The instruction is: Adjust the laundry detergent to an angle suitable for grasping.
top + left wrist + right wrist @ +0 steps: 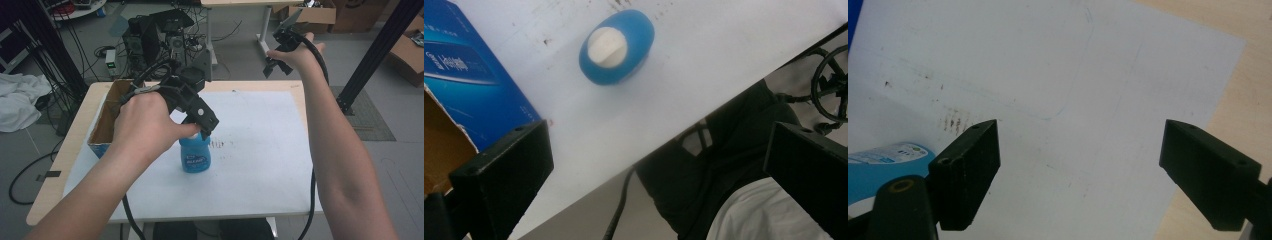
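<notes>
The left gripper (202,125) hangs just above the blue bottle (195,156), jaws wide apart and holding nothing. The bottle stands upright on the white sheet (260,165), just beside the box (107,120). The right gripper (280,50), well apart beyond the table's far edge, is wide open and empty too.

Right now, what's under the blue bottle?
The blue bottle stands upright on the white sheet covering the table. Faint dark marks show beside it; anything beneath its base is hidden.

Open cardboard box (107,117) at table's (255,86) left
</notes>
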Demonstrator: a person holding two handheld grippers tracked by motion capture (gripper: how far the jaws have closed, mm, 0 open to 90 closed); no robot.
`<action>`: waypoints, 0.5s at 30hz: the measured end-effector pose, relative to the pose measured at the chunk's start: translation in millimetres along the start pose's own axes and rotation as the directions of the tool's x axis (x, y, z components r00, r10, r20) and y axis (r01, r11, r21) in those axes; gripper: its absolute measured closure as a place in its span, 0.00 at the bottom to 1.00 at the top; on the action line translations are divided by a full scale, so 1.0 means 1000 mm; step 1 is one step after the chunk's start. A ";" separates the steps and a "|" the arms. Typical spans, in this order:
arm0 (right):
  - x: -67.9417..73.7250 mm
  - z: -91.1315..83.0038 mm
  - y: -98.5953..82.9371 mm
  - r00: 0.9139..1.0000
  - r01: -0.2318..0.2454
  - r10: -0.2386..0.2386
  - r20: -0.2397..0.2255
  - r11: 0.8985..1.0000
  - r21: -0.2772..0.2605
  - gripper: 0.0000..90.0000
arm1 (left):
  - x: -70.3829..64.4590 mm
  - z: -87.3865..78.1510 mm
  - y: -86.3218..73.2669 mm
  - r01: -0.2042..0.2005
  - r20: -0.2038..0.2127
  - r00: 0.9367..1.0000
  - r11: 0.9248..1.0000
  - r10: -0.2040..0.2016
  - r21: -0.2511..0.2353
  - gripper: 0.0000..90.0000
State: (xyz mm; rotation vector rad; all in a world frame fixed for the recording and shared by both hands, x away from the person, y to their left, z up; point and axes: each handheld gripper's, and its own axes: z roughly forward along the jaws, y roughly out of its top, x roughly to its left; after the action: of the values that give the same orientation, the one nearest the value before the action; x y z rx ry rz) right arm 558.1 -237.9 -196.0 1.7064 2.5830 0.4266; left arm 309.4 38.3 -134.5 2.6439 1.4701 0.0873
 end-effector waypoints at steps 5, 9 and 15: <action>0.003 0.002 -0.003 1.000 0.007 -0.007 0.000 1.000 0.014 0.18 | 0.000 0.000 -0.001 -0.002 -0.002 1.000 1.000 0.002 -0.007 0.00; 0.004 0.000 -0.004 1.000 -0.002 0.002 0.001 1.000 0.004 0.18 | 0.000 0.000 -0.002 -0.002 0.000 1.000 1.000 0.002 -0.002 0.00; 0.006 -0.002 -0.006 1.000 0.008 -0.008 0.002 1.000 -0.006 0.18 | -0.003 -0.001 -0.003 -0.015 -0.003 1.000 1.000 0.015 0.000 0.00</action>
State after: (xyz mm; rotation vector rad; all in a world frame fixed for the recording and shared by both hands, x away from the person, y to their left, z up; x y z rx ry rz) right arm 549.4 -235.1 -194.6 1.6928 2.5844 0.4318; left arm 305.8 37.5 -133.7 2.6563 1.4516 0.0931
